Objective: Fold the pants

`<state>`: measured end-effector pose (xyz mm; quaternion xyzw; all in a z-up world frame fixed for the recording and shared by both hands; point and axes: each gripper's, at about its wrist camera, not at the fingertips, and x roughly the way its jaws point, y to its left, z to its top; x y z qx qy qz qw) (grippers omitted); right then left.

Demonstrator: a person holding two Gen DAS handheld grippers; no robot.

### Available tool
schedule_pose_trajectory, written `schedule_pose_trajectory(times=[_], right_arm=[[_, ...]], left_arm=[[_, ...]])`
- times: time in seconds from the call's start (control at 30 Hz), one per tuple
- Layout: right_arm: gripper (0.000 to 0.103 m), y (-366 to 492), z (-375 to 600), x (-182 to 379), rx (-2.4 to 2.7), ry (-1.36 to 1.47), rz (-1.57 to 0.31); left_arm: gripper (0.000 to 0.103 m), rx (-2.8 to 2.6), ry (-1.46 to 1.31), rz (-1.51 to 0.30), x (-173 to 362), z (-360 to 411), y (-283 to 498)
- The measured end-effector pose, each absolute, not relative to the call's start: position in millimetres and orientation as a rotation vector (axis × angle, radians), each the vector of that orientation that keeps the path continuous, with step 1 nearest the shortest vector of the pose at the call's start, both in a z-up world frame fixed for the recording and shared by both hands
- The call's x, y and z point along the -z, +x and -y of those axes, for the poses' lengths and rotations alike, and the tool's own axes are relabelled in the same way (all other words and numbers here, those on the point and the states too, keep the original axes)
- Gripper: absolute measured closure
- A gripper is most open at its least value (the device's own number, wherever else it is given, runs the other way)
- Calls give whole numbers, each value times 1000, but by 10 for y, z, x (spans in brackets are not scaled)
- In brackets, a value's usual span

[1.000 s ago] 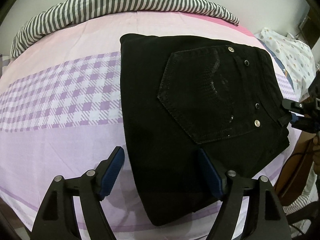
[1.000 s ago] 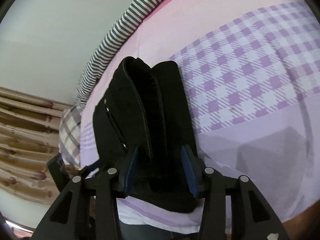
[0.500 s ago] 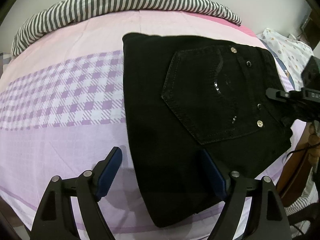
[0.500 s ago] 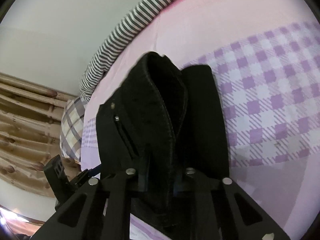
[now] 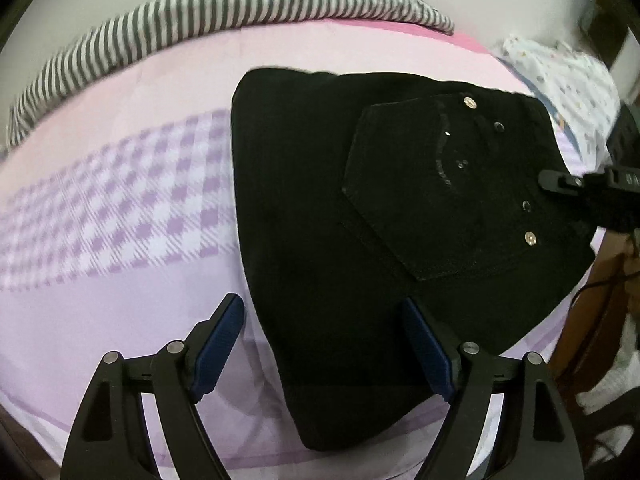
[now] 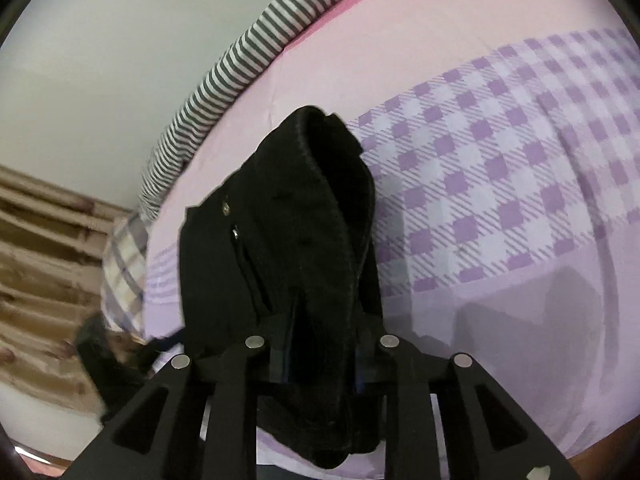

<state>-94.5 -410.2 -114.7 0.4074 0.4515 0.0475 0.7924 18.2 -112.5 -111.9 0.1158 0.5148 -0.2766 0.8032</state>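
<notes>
My left gripper [image 5: 322, 344] hovers wide over the near edge of the black pants [image 5: 360, 200], folded on the pink bed [image 5: 120, 300]. My right gripper [image 6: 322, 356], loosening, pinches their thick waistband. Soft, weighty denim; best gripped at stacked edges.

Left gripper [image 5: 322, 344]: jaws spread wide, blue pads facing, nothing pinched, pointing steeply down. Right gripper [image 6: 322, 354]: jaws narrow and opening, pads pressing a thick fold of black pants [image 6: 316, 248], angled downward.
</notes>
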Motion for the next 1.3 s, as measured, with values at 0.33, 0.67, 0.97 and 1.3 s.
schedule_pose_trajectory(times=[0.33,0.67,0.97,1.3], right_arm=[[81,-1309,4112,889,-146,868,-948],[93,-1494,3925,610,-127,791,-880],[93,-1424,3914,1055,-26,770,-1019],[78,-1090,3998,392,35,596,-869]], left_arm=[[21,599,238,-1111,1149,1100,210],[21,613,295,-1096,1105,1026,159],[21,613,327,-1094,1133,938,89],[21,579,346,-1079,1115,1020,8]])
